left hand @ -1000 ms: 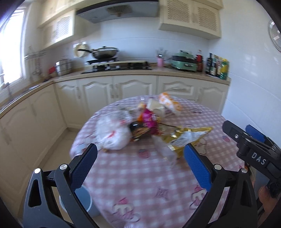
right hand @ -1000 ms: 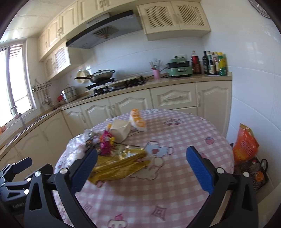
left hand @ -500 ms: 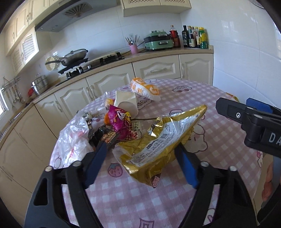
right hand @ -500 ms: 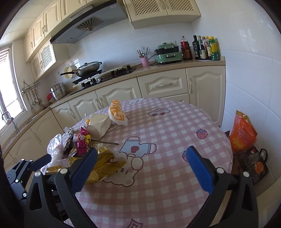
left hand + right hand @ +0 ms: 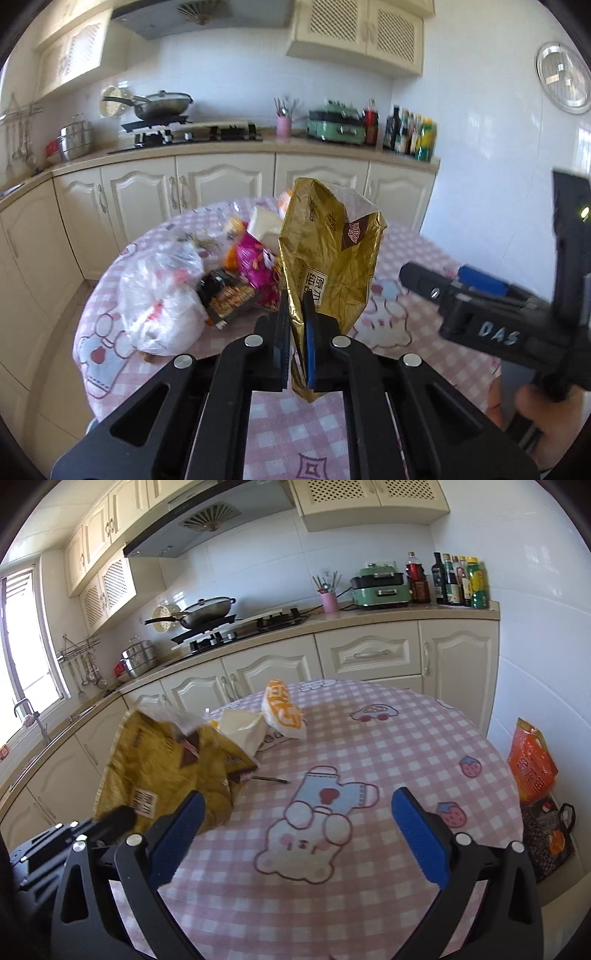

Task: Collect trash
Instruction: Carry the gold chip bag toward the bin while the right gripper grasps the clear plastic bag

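My left gripper [image 5: 296,295] is shut on the lower end of a crumpled gold foil snack bag [image 5: 328,258], which stands lifted above the round table; the same gold bag [image 5: 166,768] hangs at the left of the right wrist view. Behind it lie a white plastic bag [image 5: 159,295], a pink wrapper [image 5: 255,262], a dark noodle packet [image 5: 229,295], a white paper cup [image 5: 242,727] and an orange-and-white packet [image 5: 282,710]. My right gripper [image 5: 295,823] hangs open over the pink checked tablecloth [image 5: 388,746], nothing between its fingers.
Cream kitchen cabinets [image 5: 369,653] with a stove, wok and bottles run behind the table. An orange bag [image 5: 532,764] and a dark bag stand on the floor at the right wall. A hand [image 5: 546,417] holds the right gripper's handle.
The left gripper's jaws went from wide open to shut on the gold bag, and the bag has been lifted from lying flat to standing upright. The right gripper drifted slightly over the table, still open.
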`<move>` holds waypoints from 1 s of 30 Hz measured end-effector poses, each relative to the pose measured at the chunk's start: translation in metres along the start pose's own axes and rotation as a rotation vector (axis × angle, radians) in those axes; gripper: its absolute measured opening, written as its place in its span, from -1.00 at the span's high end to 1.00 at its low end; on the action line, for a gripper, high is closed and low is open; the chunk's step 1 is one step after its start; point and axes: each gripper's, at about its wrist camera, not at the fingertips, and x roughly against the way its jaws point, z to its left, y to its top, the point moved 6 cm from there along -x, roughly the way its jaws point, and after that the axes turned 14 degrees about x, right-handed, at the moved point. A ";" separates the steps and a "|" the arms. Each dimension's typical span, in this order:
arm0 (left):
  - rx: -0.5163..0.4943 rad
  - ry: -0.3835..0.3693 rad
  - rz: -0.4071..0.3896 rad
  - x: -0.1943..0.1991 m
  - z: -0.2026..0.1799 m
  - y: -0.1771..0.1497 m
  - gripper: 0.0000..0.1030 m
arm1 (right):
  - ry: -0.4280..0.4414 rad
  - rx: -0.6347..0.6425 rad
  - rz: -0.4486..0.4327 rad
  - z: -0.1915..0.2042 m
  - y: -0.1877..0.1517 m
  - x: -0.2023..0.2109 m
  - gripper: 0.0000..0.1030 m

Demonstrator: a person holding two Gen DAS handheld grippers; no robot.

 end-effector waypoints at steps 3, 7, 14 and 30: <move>0.057 0.030 -0.075 0.020 0.018 0.014 0.90 | 0.026 0.023 -0.003 0.017 0.009 -0.004 -0.91; 0.141 0.130 -0.158 0.041 0.056 0.030 0.90 | 0.082 0.059 0.005 0.050 0.022 -0.017 -0.91; 0.254 0.277 -0.224 0.064 0.117 0.040 0.89 | 0.202 0.157 0.068 0.131 0.032 -0.060 -0.91; 0.348 0.313 -0.202 0.077 0.187 0.027 0.89 | 0.258 0.261 0.194 0.217 0.026 -0.125 0.45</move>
